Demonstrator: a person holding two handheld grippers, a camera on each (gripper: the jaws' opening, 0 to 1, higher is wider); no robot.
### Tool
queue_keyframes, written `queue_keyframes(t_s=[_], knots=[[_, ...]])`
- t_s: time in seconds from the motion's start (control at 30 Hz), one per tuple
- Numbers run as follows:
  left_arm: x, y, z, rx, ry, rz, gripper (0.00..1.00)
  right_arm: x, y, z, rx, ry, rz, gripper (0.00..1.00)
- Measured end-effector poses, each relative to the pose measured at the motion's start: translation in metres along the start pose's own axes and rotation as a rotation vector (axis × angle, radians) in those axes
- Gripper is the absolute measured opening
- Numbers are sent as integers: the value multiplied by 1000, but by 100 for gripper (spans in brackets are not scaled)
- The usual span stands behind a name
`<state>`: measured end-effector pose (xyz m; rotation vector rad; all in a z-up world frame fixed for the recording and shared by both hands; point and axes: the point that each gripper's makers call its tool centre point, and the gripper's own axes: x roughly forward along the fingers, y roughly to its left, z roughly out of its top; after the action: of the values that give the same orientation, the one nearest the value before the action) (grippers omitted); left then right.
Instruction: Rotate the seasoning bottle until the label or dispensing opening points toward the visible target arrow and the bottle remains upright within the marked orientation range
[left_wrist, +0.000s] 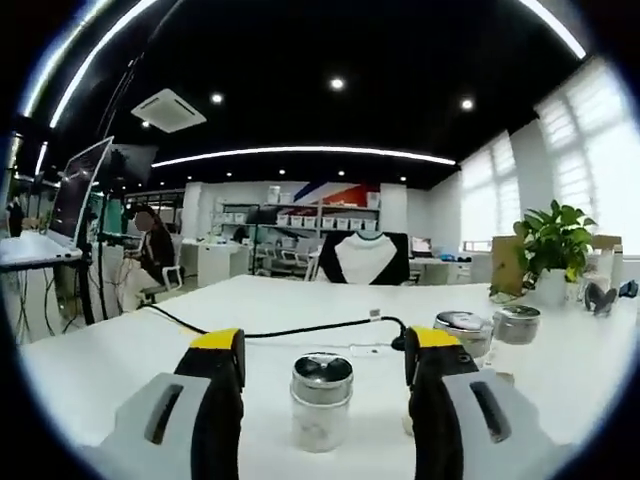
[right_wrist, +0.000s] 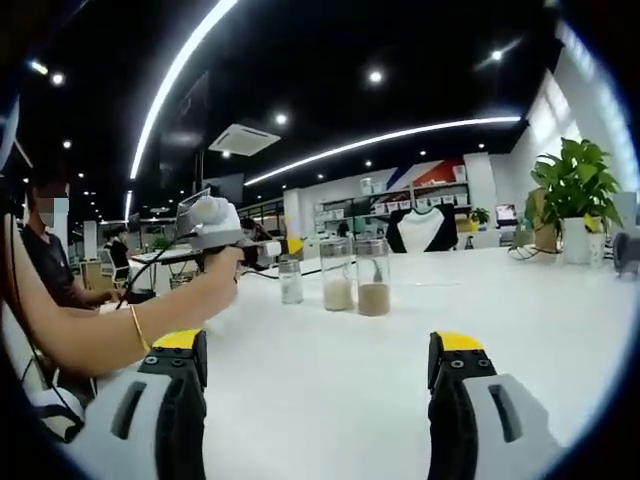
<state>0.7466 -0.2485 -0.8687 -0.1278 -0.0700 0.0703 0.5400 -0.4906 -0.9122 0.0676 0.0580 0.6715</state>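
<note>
A small glass seasoning bottle (left_wrist: 321, 400) with a shiny metal lid stands upright on the white table (left_wrist: 120, 360). It holds a little pale powder. My left gripper (left_wrist: 325, 340) is open, with one yellow-tipped jaw on each side of the bottle and a gap to the glass on both sides. In the right gripper view the same bottle (right_wrist: 291, 282) stands at the left end of a row, and a hand holds the left gripper (right_wrist: 275, 250) up to it. My right gripper (right_wrist: 318, 342) is open over bare table, well short of the row.
Two more jars (right_wrist: 338, 275) (right_wrist: 373, 277) with sandy contents stand beside the bottle, also seen as lidded jars (left_wrist: 463, 330) (left_wrist: 517, 322). A black cable (left_wrist: 300, 328) crosses the table. A potted plant (left_wrist: 555, 240) stands far right. A person's forearm (right_wrist: 100, 330) reaches in.
</note>
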Motion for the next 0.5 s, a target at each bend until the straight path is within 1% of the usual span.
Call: queue_keyframes(t_s=[0.03,0.13,0.17,0.23,0.27,0.3,0.4,0.5], knots=[[2,1,-4,-20,5,2,69,0,0,0,-2,1,0,92],[9,8,-18,8,40,38,67,1,-1,-1,0,3,-6,92],[11,9,-21,19,43,44,65,1,-2,-1,3,4,-9,92],[13,8,-26,35,48,41,60,2,-3,-1,2,3,-13,92],[15,6,-27,64,46,31,59,2,-4,-1,2,5,-16,92],[16,6,-27,75,48,28,58,2,-4,-2,1,6,-16,92],[19,7,-34,121,70,28,55,3,-6,-4,-1,19,-19,92],[21,11,-37,115,78,28,52,5,-6,-7,-2,32,-15,92]])
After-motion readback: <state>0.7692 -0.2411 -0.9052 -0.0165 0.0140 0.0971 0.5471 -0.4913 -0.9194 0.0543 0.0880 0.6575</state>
